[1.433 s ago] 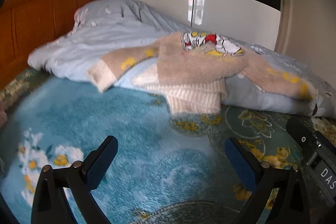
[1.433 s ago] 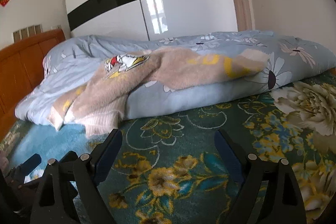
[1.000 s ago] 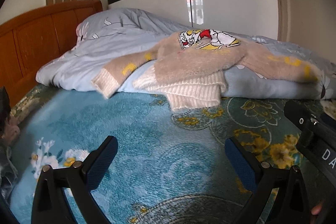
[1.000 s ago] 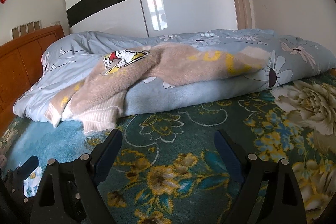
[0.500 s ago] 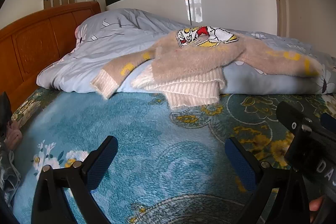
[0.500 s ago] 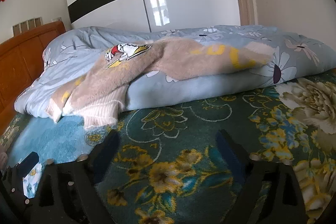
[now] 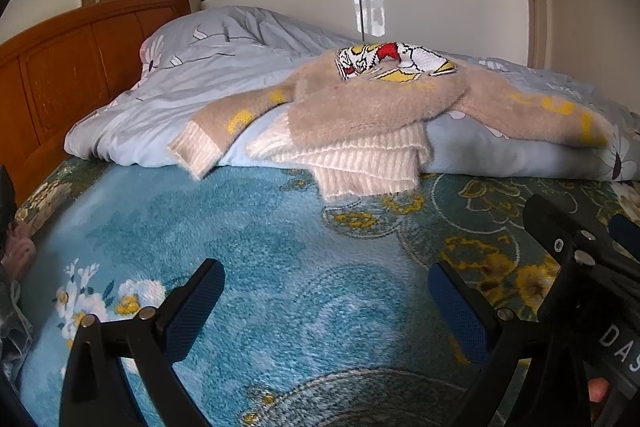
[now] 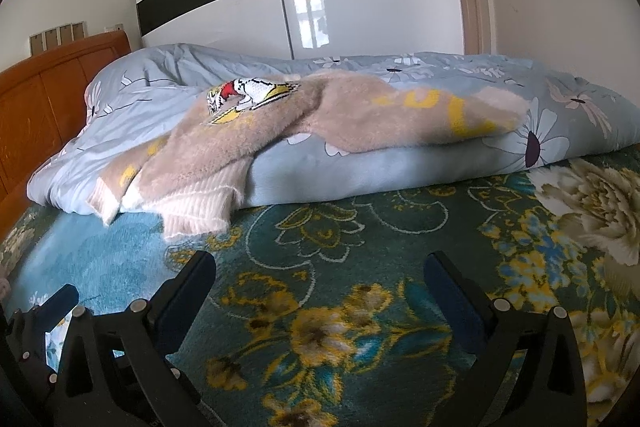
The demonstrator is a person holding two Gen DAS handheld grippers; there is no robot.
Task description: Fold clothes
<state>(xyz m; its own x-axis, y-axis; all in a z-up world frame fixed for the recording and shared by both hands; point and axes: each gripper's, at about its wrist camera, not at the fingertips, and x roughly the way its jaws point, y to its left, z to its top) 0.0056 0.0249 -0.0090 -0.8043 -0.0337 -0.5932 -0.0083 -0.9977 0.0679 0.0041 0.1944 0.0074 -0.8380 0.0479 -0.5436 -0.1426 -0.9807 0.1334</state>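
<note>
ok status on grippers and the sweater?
Left gripper open, empty. Right gripper open, empty. Sweater unfolded, draped over the duvet. Nothing between grippers and sweater.

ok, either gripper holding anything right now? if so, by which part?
Nothing held. The left gripper and right gripper are both open over the floral blanket, well short of the beige sweater draped on the blue duvet.
</note>
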